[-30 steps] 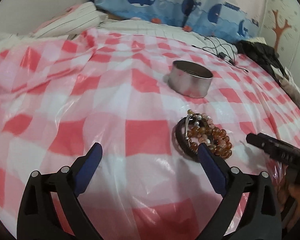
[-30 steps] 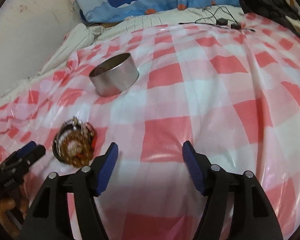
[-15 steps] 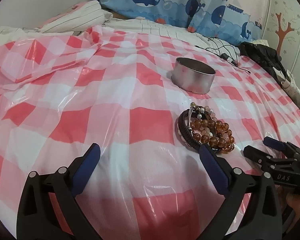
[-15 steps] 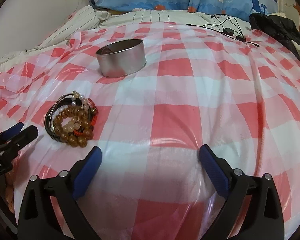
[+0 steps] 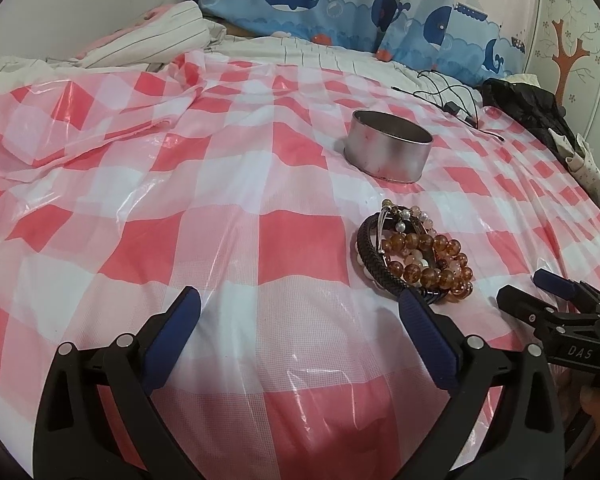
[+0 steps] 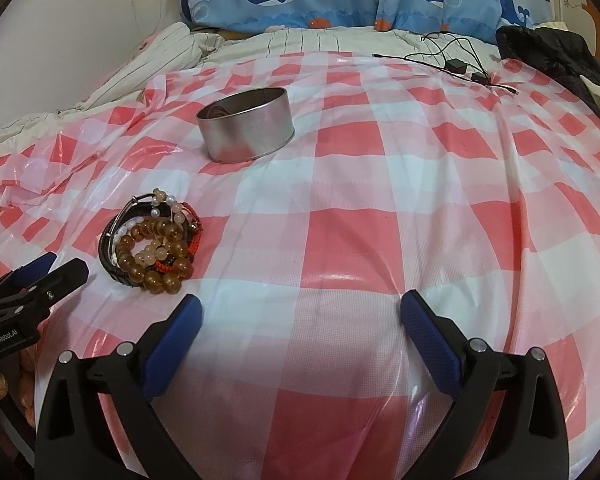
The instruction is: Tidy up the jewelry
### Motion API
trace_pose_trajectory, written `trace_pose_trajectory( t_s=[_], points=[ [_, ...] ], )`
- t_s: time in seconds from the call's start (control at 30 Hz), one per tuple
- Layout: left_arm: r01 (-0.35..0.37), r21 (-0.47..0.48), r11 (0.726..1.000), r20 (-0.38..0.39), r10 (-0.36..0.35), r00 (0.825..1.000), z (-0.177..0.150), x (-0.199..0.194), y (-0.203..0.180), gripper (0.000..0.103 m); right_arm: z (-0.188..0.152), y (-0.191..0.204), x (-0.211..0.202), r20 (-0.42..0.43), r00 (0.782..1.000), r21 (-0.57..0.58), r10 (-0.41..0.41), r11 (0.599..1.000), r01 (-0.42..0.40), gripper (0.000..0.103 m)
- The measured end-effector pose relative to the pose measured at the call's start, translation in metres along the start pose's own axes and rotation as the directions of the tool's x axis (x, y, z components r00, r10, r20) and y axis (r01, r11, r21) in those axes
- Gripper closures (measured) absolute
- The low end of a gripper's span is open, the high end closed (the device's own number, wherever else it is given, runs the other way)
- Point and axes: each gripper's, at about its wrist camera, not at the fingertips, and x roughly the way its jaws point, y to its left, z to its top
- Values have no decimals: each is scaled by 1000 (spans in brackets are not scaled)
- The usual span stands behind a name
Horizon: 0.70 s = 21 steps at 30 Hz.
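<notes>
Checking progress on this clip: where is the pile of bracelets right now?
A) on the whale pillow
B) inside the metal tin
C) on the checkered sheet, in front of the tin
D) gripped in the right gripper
C: the pile of bracelets lies on the checkered sheet, nearer the camera than the metal tin, and both the right gripper and the left gripper stand open with nothing between their fingers.

We see each tool as black plastic arms with blue ribbed pads and silver screws: left tool (image 5: pixel 298 334), right tool (image 6: pixel 300 334), white lettering on both.
</notes>
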Motion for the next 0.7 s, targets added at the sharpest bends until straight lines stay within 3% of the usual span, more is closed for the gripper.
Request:
trace_pose_trajectory(
  t_s=[0.7],
  points=[
    [-8, 6, 1000, -4, 8, 1000, 1, 3, -2, 8, 0, 0, -2, 7, 1000, 6, 7, 1000, -7, 8]
  ],
)
